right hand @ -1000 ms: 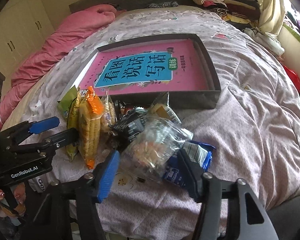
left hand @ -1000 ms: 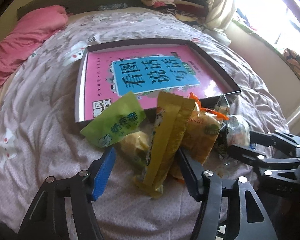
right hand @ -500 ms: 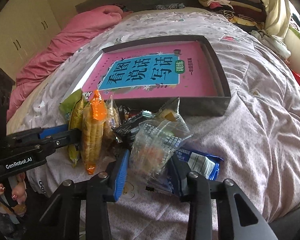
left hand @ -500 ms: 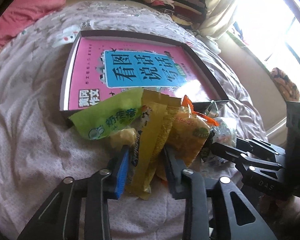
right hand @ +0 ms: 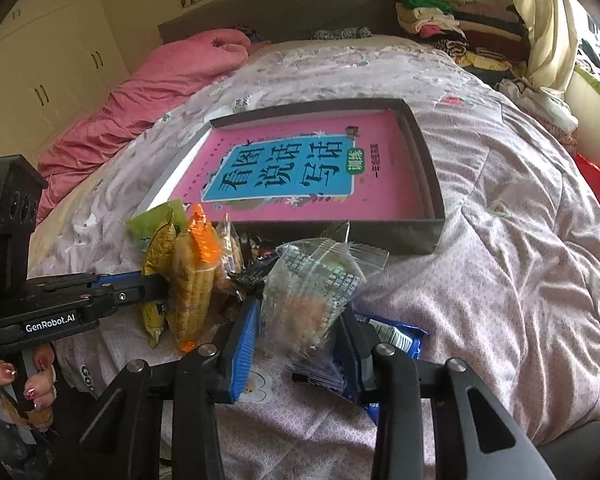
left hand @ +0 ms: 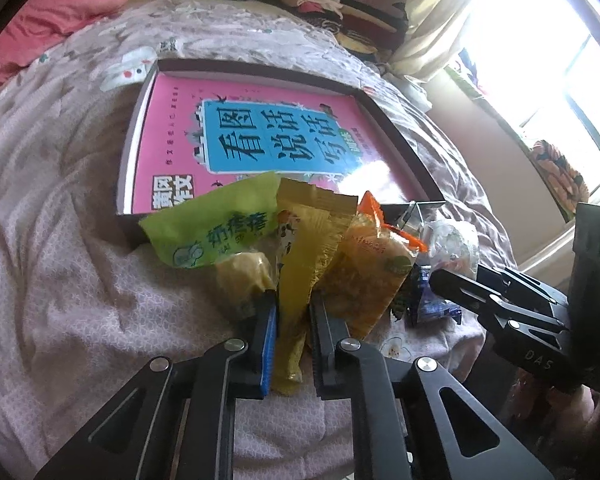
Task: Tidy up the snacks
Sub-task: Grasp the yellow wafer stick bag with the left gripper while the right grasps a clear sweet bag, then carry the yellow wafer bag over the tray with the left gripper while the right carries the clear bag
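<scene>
A heap of snack packets lies on the bed in front of a dark shallow box point(left hand: 400, 148) with a pink book point(left hand: 260, 136) in it. My left gripper point(left hand: 294, 312) is shut on a tall yellow packet point(left hand: 308, 248), which stands between a green packet point(left hand: 216, 228) and an orange packet point(left hand: 372, 272). In the right wrist view my right gripper point(right hand: 300, 320) is shut on a clear snack bag point(right hand: 316, 288) that lies over a blue packet point(right hand: 392, 336). The left gripper point(right hand: 156, 284) shows there too, reaching in from the left beside the orange packet point(right hand: 192, 280).
The box point(right hand: 432, 184) sits mid-bed on a wrinkled pale floral cover point(right hand: 500, 280). A pink quilt point(right hand: 160, 88) lies at the back left and folded clothes point(right hand: 440, 20) at the back right. A hand point(right hand: 28, 376) holds the left gripper's handle. A window point(left hand: 540, 60) is on the right.
Both grippers have closed: the left onto the yellow packet, the right onto the clear bag. The left wrist view has tilted a little; neither hand has shifted much.
</scene>
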